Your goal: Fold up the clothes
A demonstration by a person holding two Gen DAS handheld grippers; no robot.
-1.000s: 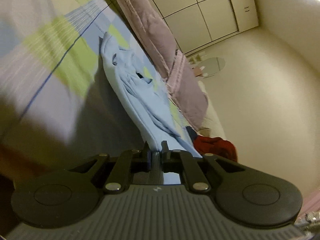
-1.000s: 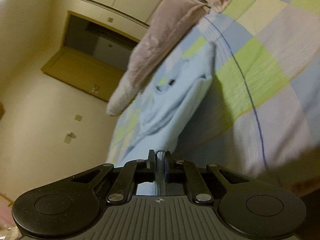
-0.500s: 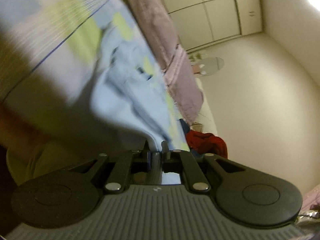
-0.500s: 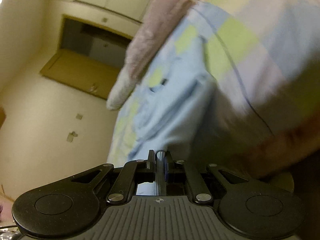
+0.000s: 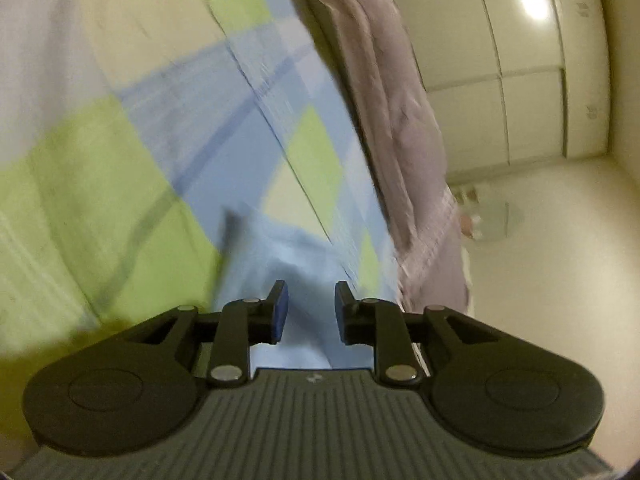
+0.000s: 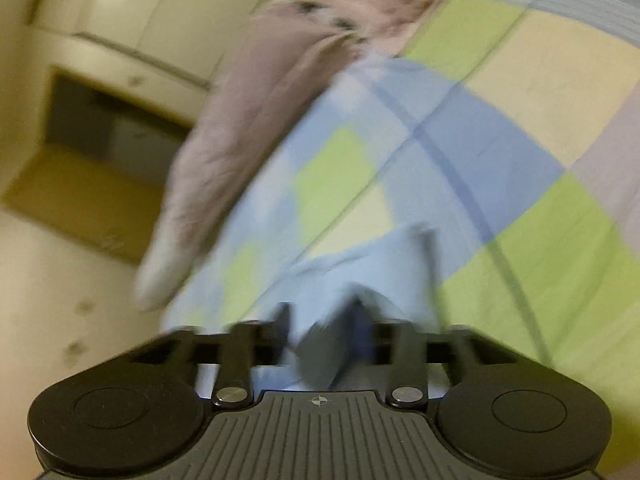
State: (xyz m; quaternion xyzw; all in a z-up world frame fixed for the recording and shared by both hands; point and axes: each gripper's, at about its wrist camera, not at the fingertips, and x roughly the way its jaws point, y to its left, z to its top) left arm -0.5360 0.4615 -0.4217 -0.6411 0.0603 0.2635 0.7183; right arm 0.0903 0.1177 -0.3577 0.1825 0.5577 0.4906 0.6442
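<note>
Two views to work through, and the left wrist comes first: the left gripper [image 5: 307, 308] has its fingers spread apart with nothing pinched between them, and the light blue garment [image 5: 280, 256] lies on the checked bedsheet [image 5: 120, 160] just ahead of and beneath the tips. A mauve blanket [image 5: 400, 120] runs along the far edge of the bed.

Over to the right wrist, and it's blurry! The right gripper [image 6: 320, 320] looks parted too, with blue cloth bunched in the gap; whether it touches a pad, I can't tell. The garment sits low on the sheet, close in front.

My read on progress: the piece is laid down and released, perhaps one fold in. How neat or complete that fold is can't be judged here, and smoothing or further folds likely remain.
</note>
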